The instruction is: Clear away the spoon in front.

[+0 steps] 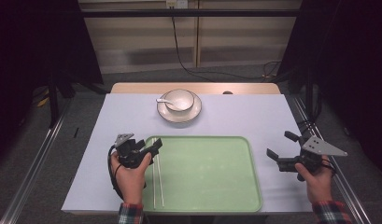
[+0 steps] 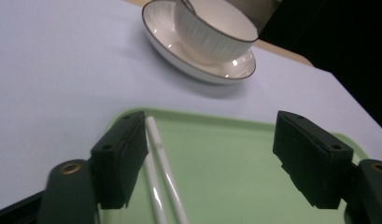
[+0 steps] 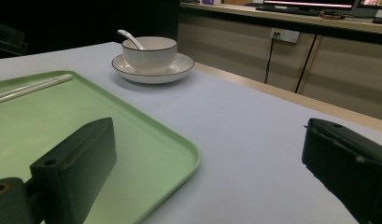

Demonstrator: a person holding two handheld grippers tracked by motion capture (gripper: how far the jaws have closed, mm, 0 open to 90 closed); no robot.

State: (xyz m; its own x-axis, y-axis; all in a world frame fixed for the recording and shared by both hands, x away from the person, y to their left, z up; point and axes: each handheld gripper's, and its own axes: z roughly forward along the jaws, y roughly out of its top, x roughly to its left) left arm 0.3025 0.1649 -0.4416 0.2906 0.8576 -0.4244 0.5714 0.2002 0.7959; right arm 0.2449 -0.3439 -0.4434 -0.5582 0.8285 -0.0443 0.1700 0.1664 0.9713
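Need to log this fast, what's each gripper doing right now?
Left gripper: open, holding nothing; chopsticks lie on the tray by one jaw.
Right gripper: open, empty.

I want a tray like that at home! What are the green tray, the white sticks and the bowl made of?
The green tray looks like matte plastic: even colour, soft rounded rim, only a dull sheen. The white sticks, a pair of chopsticks, look like smooth plastic, maybe melamine; they shine faintly. The bowl looks like glazed ceramic: glossy highlights, fine ribbed sides and a thin dark rim.
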